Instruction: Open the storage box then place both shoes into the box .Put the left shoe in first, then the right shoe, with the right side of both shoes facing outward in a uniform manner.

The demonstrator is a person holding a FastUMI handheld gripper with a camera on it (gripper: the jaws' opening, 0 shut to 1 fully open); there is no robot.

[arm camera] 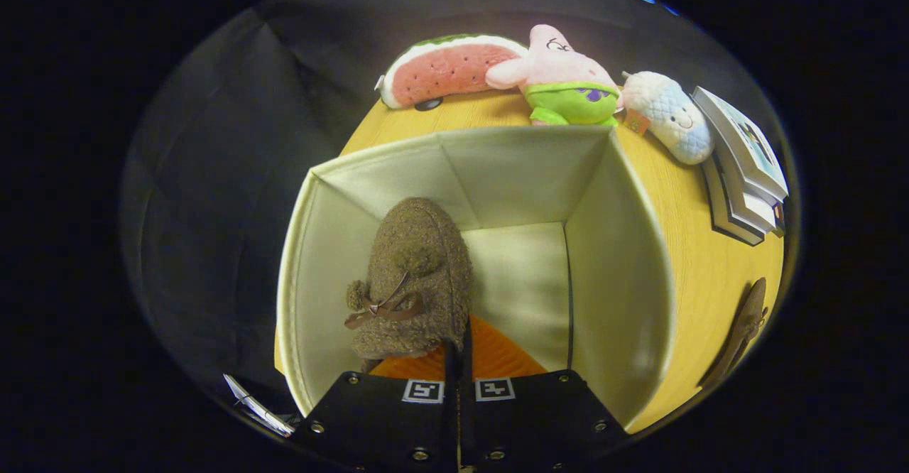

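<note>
I look down into the open cream storage box (pixel 618 260), which stands on the wooden table (pixel 699 267). A brown fuzzy shoe (pixel 415 274) with a small brown bow and an orange lining hangs inside the box by its left wall, toe pointing down toward the floor of the box. My gripper (pixel 460 351) is shut on the shoe's collar, its black fingers (pixel 426 416) pressed together over the orange opening. The second brown shoe (pixel 742 331) lies on the table outside the box, to the right of it.
Beyond the box, along the table's far edge, lie a watermelon plush (pixel 447 68), a pink star plush (pixel 561 75) and a white-and-blue plush (pixel 671 114). A stack of books (pixel 746 167) sits at the far right. Black cloth surrounds the table.
</note>
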